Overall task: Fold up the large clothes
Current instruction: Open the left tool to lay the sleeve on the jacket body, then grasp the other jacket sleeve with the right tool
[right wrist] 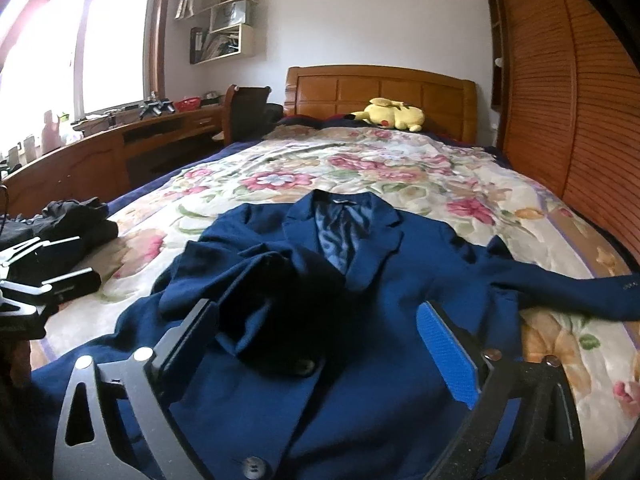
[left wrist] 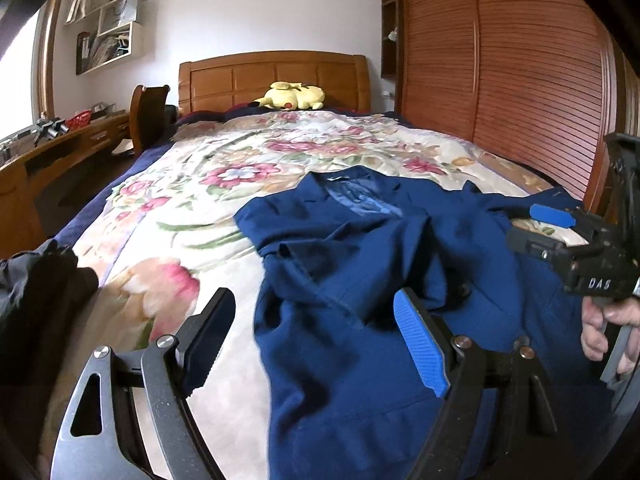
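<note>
A navy blue suit jacket (left wrist: 360,280) lies face up on the floral bedspread (left wrist: 208,184), collar toward the headboard, its left sleeve folded across the chest. My left gripper (left wrist: 316,340) is open and empty, hovering over the jacket's left edge. In the right wrist view the jacket (right wrist: 360,280) fills the foreground, one sleeve stretched out to the right. My right gripper (right wrist: 320,344) is open and empty above the jacket's front, near the folded sleeve. The right gripper also shows at the right edge of the left wrist view (left wrist: 560,232); the left gripper shows at the left edge of the right wrist view (right wrist: 44,276).
Dark clothes (right wrist: 76,216) lie heaped at the bed's left edge. A yellow plush toy (right wrist: 394,114) rests by the wooden headboard (right wrist: 380,88). A wooden desk (right wrist: 120,148) and chair stand left of the bed; a slatted wooden wardrobe (right wrist: 580,120) runs along the right.
</note>
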A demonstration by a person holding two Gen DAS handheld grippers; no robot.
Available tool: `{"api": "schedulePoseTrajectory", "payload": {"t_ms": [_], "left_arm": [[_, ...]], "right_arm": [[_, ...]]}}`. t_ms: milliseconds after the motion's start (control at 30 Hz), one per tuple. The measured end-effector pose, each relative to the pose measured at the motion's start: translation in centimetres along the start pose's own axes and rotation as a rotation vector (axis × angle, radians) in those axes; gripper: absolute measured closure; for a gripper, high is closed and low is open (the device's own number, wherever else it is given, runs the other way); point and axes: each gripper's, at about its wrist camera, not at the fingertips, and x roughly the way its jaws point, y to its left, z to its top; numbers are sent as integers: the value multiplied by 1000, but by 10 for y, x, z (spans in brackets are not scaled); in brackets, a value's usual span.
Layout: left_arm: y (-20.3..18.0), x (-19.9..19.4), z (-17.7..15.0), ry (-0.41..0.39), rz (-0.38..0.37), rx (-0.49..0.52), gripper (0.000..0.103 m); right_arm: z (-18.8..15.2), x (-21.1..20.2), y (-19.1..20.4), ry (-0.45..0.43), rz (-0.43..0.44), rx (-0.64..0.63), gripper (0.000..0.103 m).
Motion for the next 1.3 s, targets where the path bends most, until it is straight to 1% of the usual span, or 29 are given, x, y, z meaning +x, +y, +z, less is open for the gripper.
{"api": "schedulePoseTrajectory", "payload": {"t_ms": [33, 100, 200, 333, 433, 700, 1000, 1133, 1300], "left_arm": [[3, -1, -1, 1, 2, -1, 21], [7, -4, -3, -1, 0, -11, 21], [17, -8, -6, 0, 2, -24, 21], [22, -12, -8, -7, 27, -7, 21], [28, -14, -9, -12, 45, 2, 21], [49, -15, -12, -8, 58, -22, 21], [69, -12, -15, 2, 60, -48, 21], [71, -13, -16, 1, 59, -52, 21], [70, -13, -16, -1, 57, -51, 21]], "right_arm": [[1, 0, 1, -1, 10, -6, 13], [4, 0, 6, -5, 33, -21, 21], [7, 2, 13, -9, 53, -38, 27], [15, 11, 23, 4, 89, -57, 27], [22, 24, 31, 33, 93, -94, 27], [40, 64, 57, 111, 142, -180, 27], [33, 118, 88, 234, 193, -282, 27], [27, 136, 92, 281, 210, -285, 27], [22, 152, 99, 322, 212, -309, 27]]}}
